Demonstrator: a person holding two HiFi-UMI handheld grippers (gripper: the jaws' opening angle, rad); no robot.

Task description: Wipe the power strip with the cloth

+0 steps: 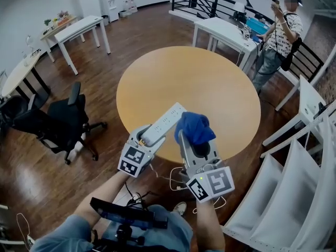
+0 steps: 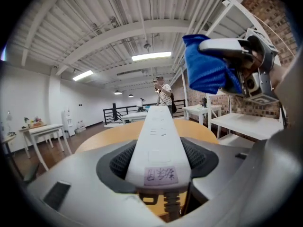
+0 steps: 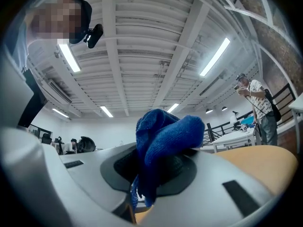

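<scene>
A long white power strip [image 1: 164, 122] is held up over the near edge of the round wooden table [image 1: 210, 83], clamped at its cord end by my left gripper [image 1: 147, 135]. In the left gripper view the power strip [image 2: 156, 141] runs straight out between the jaws, a small handwritten label at its near end. My right gripper [image 1: 192, 140] is shut on a bunched blue cloth [image 1: 194, 127], just right of the strip and close to it. The blue cloth [image 3: 163, 141] bulges out of the jaws in the right gripper view. The cloth [image 2: 208, 67] also shows at upper right of the left gripper view.
A black office chair [image 1: 58, 119] stands on the wooden floor at the left. White tables [image 1: 79, 30] stand at the back left and a white desk [image 1: 228, 35] behind the round table. A person [image 1: 278, 35] stands at the back right beside a black railing. White shelving [image 1: 294, 193] rises at right.
</scene>
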